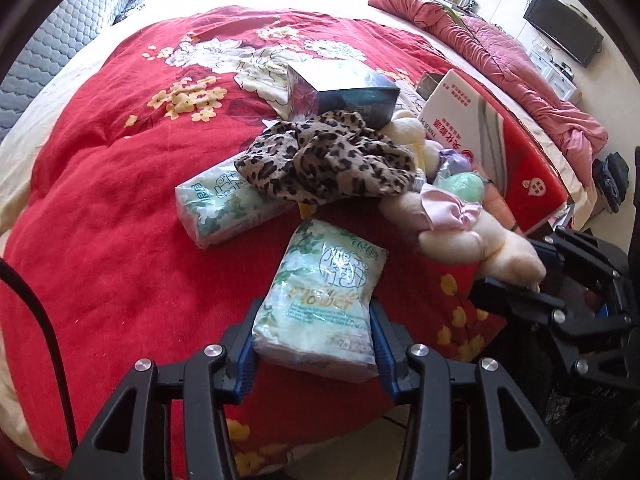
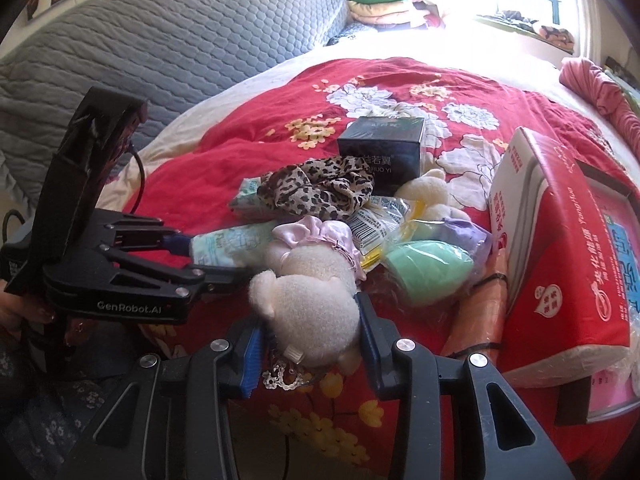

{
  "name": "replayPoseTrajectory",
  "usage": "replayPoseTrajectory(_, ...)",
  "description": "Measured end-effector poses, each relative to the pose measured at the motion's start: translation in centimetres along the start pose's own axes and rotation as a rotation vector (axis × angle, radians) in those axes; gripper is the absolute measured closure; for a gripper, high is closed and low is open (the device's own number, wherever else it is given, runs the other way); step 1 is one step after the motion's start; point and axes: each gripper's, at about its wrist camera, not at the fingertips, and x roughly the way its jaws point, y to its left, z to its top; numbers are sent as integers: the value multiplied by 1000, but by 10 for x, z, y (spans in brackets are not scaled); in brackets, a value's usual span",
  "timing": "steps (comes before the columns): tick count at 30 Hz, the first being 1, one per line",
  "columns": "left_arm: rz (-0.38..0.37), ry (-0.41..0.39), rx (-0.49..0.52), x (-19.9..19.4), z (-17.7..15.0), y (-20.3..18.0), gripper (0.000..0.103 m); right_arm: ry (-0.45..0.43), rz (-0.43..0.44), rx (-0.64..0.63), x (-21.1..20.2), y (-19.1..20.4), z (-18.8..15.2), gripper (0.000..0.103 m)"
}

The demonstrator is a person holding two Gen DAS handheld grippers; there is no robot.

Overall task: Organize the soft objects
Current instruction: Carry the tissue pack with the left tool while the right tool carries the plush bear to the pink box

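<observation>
Item 1: your left claw (image 1: 314, 344), clamped on a pale green tissue pack (image 1: 324, 296) at the near edge of the bed (image 1: 100, 208).

Item 2: your right claw (image 2: 310, 340), clamped on a cream plush toy (image 2: 312, 300) with a pink satin frill, near centre of the pile.

Item 3: second tissue pack (image 1: 224, 208), farther left, partly under a leopard-print cloth (image 1: 320, 168).

Item 4: dark box (image 1: 344, 90), far side of the cloth.

Item 5: green sponge (image 2: 432, 270) in clear wrap, right of the plush toy.

Item 6: red-and-white paper pack (image 2: 560, 248), upright at the right.

All rest on the red floral blanket (image 1: 120, 272).
</observation>
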Motion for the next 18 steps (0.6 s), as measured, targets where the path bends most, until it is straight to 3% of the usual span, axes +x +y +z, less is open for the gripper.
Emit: replayPoseTrajectory(18,51,-140,27,-58,12,-46,55,-174,3,58,-67,-15,1,61)
